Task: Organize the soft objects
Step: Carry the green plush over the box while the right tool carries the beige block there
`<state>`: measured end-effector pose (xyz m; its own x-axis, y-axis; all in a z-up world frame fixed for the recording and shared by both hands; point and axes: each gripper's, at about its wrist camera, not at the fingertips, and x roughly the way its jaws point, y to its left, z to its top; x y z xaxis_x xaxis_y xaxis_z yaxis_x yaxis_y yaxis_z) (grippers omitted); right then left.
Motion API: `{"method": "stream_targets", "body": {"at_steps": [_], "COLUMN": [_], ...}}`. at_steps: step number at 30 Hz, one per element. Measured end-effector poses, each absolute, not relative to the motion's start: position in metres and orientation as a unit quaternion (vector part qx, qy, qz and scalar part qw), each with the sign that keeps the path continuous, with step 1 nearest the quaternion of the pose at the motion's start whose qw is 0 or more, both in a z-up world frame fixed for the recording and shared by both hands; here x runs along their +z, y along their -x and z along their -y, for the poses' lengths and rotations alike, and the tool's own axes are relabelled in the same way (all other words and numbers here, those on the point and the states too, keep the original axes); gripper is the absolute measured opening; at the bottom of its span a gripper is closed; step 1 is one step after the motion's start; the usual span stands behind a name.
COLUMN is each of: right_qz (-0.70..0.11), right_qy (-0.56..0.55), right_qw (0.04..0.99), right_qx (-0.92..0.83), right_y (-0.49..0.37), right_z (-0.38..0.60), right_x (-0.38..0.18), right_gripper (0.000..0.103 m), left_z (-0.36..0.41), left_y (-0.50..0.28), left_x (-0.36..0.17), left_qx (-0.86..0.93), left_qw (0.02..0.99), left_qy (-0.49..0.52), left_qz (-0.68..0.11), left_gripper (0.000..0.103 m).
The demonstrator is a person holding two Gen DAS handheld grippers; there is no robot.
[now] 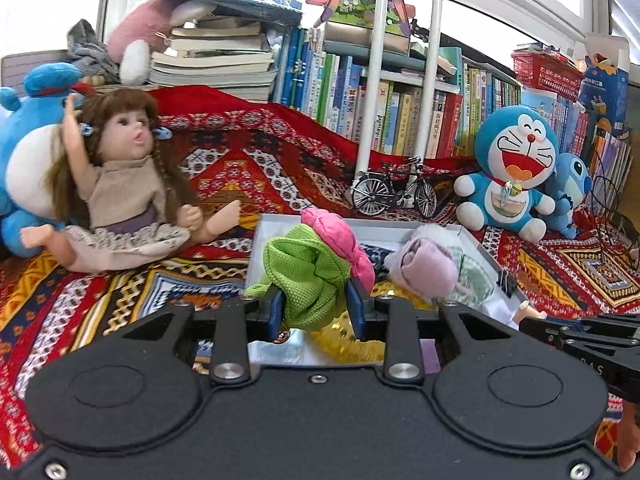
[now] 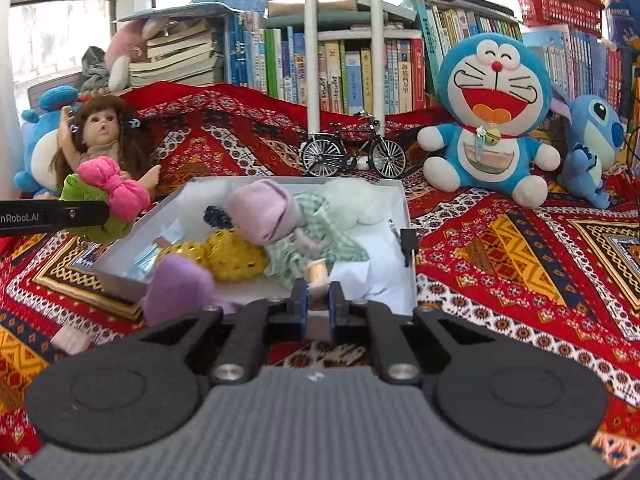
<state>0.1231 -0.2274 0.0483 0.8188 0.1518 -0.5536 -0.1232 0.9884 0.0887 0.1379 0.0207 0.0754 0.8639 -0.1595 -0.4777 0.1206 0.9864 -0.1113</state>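
Gripping a green fabric toy [image 1: 308, 276] with a pink bow [image 1: 340, 240], the left gripper [image 1: 318, 308] has its two blue pads pressed into the green cloth from both sides; we see it held up at the left edge of the white box [image 2: 404, 216]. We note the right gripper [image 2: 319, 304] at the box's near rim, jaws a narrow gap apart, with a small tan spool-like piece [image 2: 316, 274] just ahead of the gap; we cannot tell whether the pads touch it.

Count inside the box: one yellow knitted toy [image 2: 232, 258], one rag doll in a lilac hat and green checked dress [image 2: 276, 216], one pale fluffy item [image 2: 356, 204]. One purple plush piece [image 2: 176, 288] lies over the near left rim.

Farther back on the patterned red cloth [image 2: 500, 256]: one long-haired doll [image 1: 124, 184], one model bicycle [image 2: 352, 150], two blue Doraemon plush toys, one at the right [image 2: 492, 120] and one behind the doll [image 1: 24, 160], one blue Stitch plush [image 2: 592, 140]. Rows of books [image 2: 352, 72] stand behind.
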Motion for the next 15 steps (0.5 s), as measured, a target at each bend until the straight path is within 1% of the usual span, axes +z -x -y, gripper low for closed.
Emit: {"method": "stream_targets", "body": {"at_steps": [8, 15], "right_qz": [-0.332, -0.344], "right_qy": [-0.032, -0.023], "right_qw": [0.939, 0.934], "right_qx": [0.088, 0.095], "right_y": [-0.157, -0.174], "right_z": [0.233, 0.225], "right_x": [0.04, 0.031], "right_gripper": [0.014, 0.014], "left_z": [-0.013, -0.008], "left_y": [-0.186, -0.21], "left_x": [0.064, 0.046], "left_qx": [-0.084, -0.081], "left_qw": [0.953, 0.946], "left_qy": [0.063, 0.075], "left_qz": [-0.284, -0.305], "left_gripper": [0.031, 0.031]}}
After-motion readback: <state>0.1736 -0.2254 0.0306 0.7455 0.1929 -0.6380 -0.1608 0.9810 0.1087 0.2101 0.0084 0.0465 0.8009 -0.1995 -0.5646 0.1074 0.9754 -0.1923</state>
